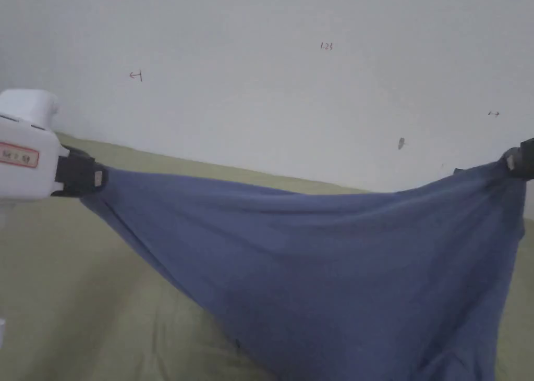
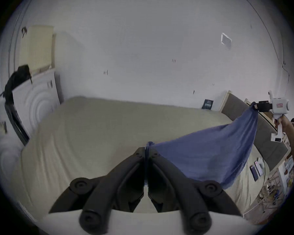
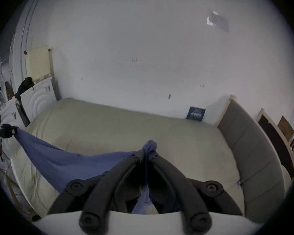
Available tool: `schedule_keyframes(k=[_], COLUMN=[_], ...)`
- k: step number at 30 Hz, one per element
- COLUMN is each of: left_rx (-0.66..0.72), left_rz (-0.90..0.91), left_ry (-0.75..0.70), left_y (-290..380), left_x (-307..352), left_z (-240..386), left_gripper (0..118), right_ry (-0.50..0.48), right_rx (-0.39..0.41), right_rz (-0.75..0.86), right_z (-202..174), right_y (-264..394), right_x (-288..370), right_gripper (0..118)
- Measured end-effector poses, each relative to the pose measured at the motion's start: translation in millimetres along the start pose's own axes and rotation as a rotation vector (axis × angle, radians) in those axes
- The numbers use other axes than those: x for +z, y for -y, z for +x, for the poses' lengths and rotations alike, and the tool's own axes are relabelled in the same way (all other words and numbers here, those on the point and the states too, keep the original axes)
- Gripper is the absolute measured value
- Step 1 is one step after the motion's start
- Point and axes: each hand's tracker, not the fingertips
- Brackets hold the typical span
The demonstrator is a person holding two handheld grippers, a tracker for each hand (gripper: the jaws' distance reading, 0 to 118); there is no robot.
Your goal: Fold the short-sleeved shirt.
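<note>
A blue short-sleeved shirt (image 1: 334, 272) hangs stretched in the air above the bed, sagging in the middle. My left gripper (image 1: 99, 177) is shut on its left upper corner, and my right gripper (image 1: 510, 162) is shut on its right upper corner. In the left gripper view the black jaws (image 2: 146, 149) pinch a bunch of blue cloth (image 2: 202, 155), and the right gripper (image 2: 255, 106) shows far off with a hand on its handle. In the right gripper view the jaws (image 3: 146, 152) clamp a fold of the shirt (image 3: 66, 160), with the left gripper (image 3: 14, 131) at the far left.
The bed (image 1: 78, 293) has a pale green sheet and runs up to a white wall (image 1: 292, 85). A grey padded headboard (image 3: 251, 154) stands at the right end, a white footboard (image 3: 37, 101) at the other. A cluttered side table (image 2: 270, 184) lies right of the bed.
</note>
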Motion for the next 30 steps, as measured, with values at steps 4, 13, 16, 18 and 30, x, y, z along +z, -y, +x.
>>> schedule_keyframes(k=[4,13,16,18,30], left_rx=[-0.033,-0.118,-0.119,-0.125,-0.154], left_rz=[0.04,0.15,0.167,0.179,0.241], left_ry=[-0.027,-0.141,-0.172,-0.193,-0.245], left_y=[-48.1,-131.6,-149.1,-158.3,-181.5], left_x=[-13.7,-45.7,-56.7,-62.3,-87.5], left_z=[2.2,17.1,17.9,19.7,18.0], left_gripper=[3,2,3,2,3], right_ry=[0.041,0.118,0.14,0.168,0.168], right_rx=[-0.024,-0.035,-0.002,0.002,0.016], right_rz=[0.082,0.212,0.264,0.294,0.367], right_z=[7.0,16.6,15.1,16.1,6.0], right_y=[-23.5,-74.6,-92.5,-105.7,-115.4], right_x=[4.3,-17.7,-24.0,-26.4,-28.8], right_gripper=[7,7,7,7,7])
